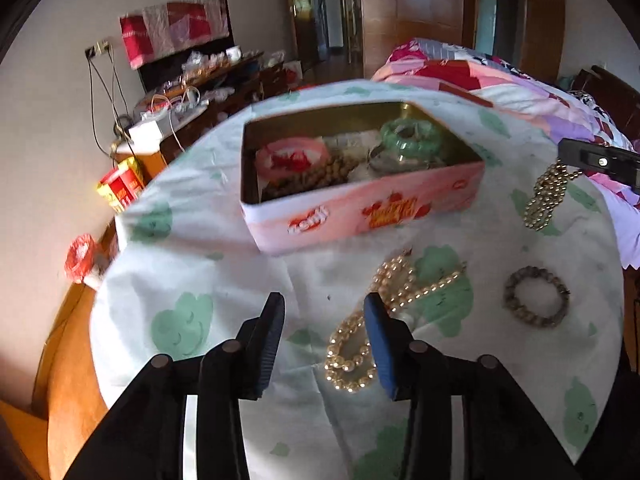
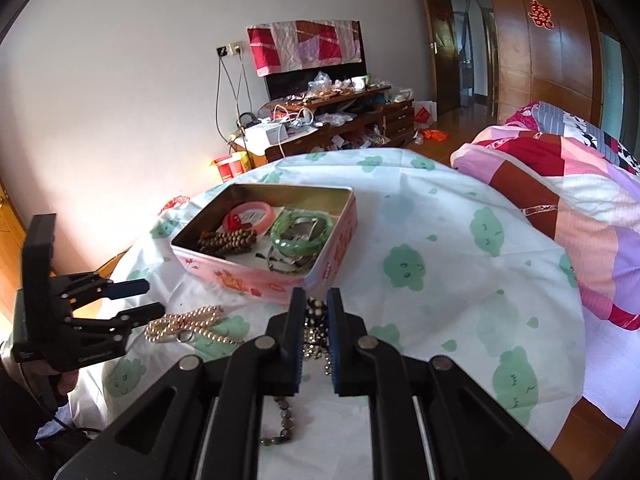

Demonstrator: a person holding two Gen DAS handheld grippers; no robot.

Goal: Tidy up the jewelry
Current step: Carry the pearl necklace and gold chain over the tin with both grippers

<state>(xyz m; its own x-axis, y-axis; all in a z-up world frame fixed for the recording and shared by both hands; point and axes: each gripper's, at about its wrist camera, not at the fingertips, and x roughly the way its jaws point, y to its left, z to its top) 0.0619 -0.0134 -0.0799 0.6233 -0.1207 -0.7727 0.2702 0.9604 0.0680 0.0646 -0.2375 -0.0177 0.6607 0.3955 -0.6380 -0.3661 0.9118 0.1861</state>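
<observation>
A cloth (image 2: 460, 240) with green shapes is covering the table. The pink tin (image 2: 276, 240) is sitting open on it, holding bangles and beads. The left gripper (image 1: 324, 320) is hanging over the pearls (image 1: 384, 312), jaws apart. The right gripper (image 2: 314, 336) is squeezing a gold chain (image 1: 546, 196), lifting it, I think. A grey bracelet (image 1: 536, 296) is lying nearby.

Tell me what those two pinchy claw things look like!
Both are black plastic claws with round silver-grey bolts at the joints. The left gripper has ridged finger pads, the blue one plainest. The right gripper looks the same, with a blue-edged pad.
</observation>
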